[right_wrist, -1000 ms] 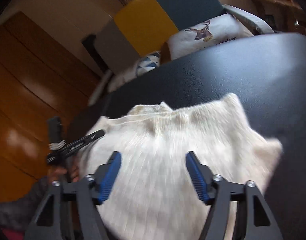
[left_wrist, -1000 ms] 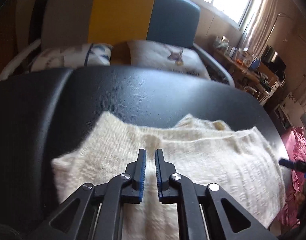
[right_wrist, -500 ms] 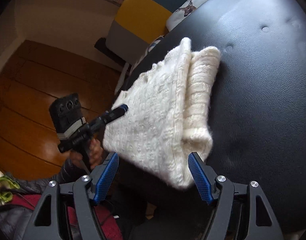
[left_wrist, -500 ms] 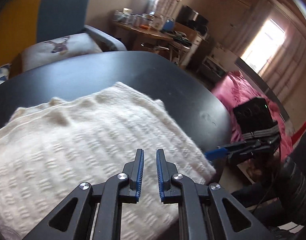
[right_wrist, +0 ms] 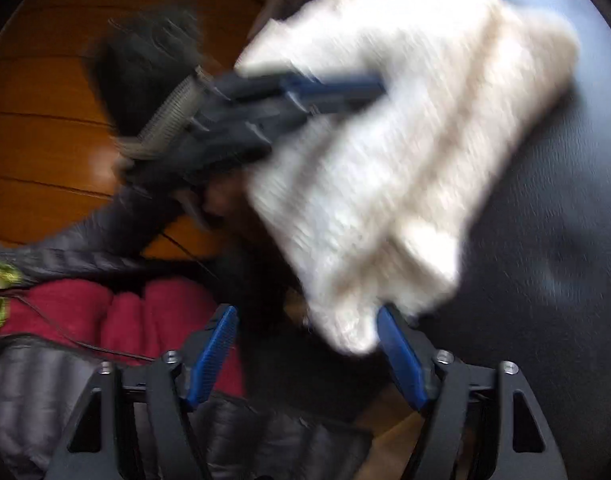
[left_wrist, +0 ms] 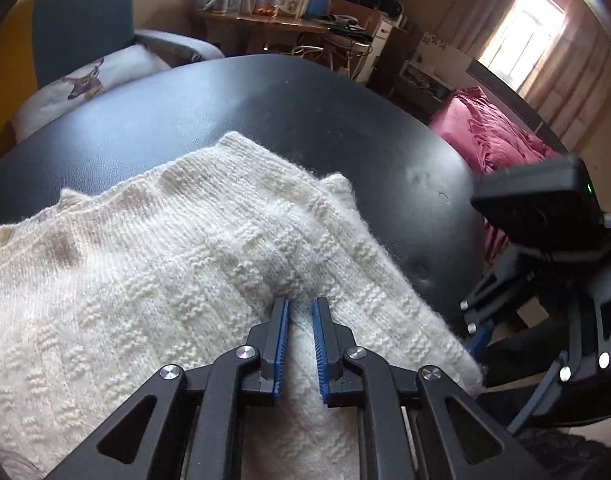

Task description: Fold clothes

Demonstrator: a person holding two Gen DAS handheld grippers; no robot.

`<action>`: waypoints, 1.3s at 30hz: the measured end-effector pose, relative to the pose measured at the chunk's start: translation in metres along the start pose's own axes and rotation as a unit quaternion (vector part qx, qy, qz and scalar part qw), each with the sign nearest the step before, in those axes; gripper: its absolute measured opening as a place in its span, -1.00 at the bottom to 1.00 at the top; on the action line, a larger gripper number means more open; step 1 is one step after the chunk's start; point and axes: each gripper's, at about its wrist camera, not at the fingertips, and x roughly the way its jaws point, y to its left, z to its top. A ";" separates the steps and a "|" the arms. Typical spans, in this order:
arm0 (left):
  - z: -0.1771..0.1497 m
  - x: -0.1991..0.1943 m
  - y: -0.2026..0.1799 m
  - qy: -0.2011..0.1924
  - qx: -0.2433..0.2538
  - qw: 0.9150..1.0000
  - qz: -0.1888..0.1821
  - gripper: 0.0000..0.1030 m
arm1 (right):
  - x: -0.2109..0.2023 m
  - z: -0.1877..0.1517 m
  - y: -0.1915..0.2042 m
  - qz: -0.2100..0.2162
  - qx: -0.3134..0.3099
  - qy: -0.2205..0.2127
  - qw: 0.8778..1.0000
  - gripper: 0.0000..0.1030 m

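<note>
A cream knitted sweater [left_wrist: 165, 280] lies folded on the round black table [left_wrist: 265, 120]. My left gripper [left_wrist: 299, 302] is down on its near part, jaws nearly together, with a pinch of knit between the tips and a crease running away from them. In the blurred right wrist view that left gripper [right_wrist: 337, 88] lies across the sweater [right_wrist: 405, 120], which hangs over the table [right_wrist: 545, 240] edge. My right gripper [right_wrist: 307, 312] is open wide at the overhanging near corner, and its right finger [right_wrist: 401, 356] touches the fabric. The right gripper's camera block [left_wrist: 545, 208] shows beside the table edge.
Behind the table are an armchair with a deer cushion [left_wrist: 89, 80], a cluttered desk [left_wrist: 285, 12] and a pink cloth [left_wrist: 493, 136]. A person's dark sleeve [right_wrist: 85, 248], red fabric [right_wrist: 105, 312] and wooden boards [right_wrist: 45, 140] lie on the near side.
The sweater went from spread flat to folded over. The left gripper's view swung right and settled low on the knit. The right gripper, still open, dropped to the sweater's near corner.
</note>
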 end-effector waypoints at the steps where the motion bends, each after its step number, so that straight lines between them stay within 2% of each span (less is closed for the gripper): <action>1: 0.000 0.001 0.001 -0.001 -0.005 1.000 0.002 -0.77 | 0.001 -0.001 0.002 0.002 -0.003 -0.001 1.000 0.31; 5: 0.002 0.006 0.003 -0.007 -0.024 1.000 0.010 -0.75 | 0.009 -0.004 0.005 0.003 -0.001 0.007 1.000 0.33; 8: 0.002 0.003 0.006 -0.017 -0.044 0.999 0.007 -0.75 | -0.003 -0.007 0.009 -0.020 0.004 -0.004 1.000 0.32; 10: 0.001 -0.007 0.010 -0.031 -0.061 0.998 -0.003 -0.75 | -0.023 -0.011 0.013 -0.060 0.009 -0.027 0.998 0.32; 12: -0.002 -0.025 0.017 -0.058 -0.076 0.995 -0.002 -0.75 | -0.048 -0.010 0.021 -0.091 0.011 -0.079 0.993 0.36; 14: -0.008 -0.044 0.029 -0.080 -0.098 0.992 -0.001 -0.75 | -0.072 -0.006 0.033 -0.115 0.009 -0.145 0.983 0.46; 16: -0.018 -0.061 0.042 -0.099 -0.118 0.988 0.017 -0.75 | -0.082 0.007 0.049 -0.135 -0.008 -0.209 0.969 0.47; 18: -0.029 -0.074 0.056 -0.111 -0.137 0.984 0.032 -0.75 | -0.078 0.025 0.055 -0.140 -0.017 -0.248 0.958 0.50; 21: -0.055 -0.085 0.076 -0.112 -0.162 0.978 0.065 -0.75 | -0.055 0.055 0.053 -0.153 -0.007 -0.264 0.952 0.50; 23: -0.070 -0.076 0.086 -0.091 -0.182 0.976 0.078 -0.75 | -0.040 0.070 0.040 -0.202 0.024 -0.243 0.949 0.50; 25: -0.082 -0.071 0.095 -0.089 -0.204 0.973 0.059 -0.76 | -0.033 0.075 0.025 -0.242 0.049 -0.225 0.943 0.36; 27: -0.084 -0.070 0.094 -0.093 -0.216 0.971 0.051 -0.76 | -0.043 0.075 0.010 -0.274 0.062 -0.229 0.932 -0.41; 28: -0.083 -0.070 0.093 -0.095 -0.219 0.970 0.041 -0.76 | -0.049 0.073 0.002 -0.277 0.073 -0.237 0.929 -0.47; 31: -0.084 -0.078 0.093 -0.105 -0.221 0.969 0.017 -0.75 | -0.062 0.072 -0.007 -0.268 0.100 -0.259 0.923 -0.47; 34: -0.098 -0.115 0.102 -0.143 -0.223 0.964 0.015 -0.75 | -0.066 0.076 0.013 -0.287 0.095 -0.277 0.912 -0.34; 35: -0.104 -0.130 0.107 -0.158 -0.225 0.961 0.018 -0.75 | -0.067 0.079 0.022 -0.291 0.087 -0.284 0.909 -0.23; 37: -0.117 -0.169 0.126 -0.183 -0.234 0.954 0.031 -0.74 | -0.061 0.086 0.046 -0.281 0.060 -0.292 0.912 -0.08; 39: -0.142 -0.204 0.151 -0.200 -0.247 0.946 0.064 -0.70 | -0.052 0.094 0.073 -0.264 0.028 -0.295 0.918 0.32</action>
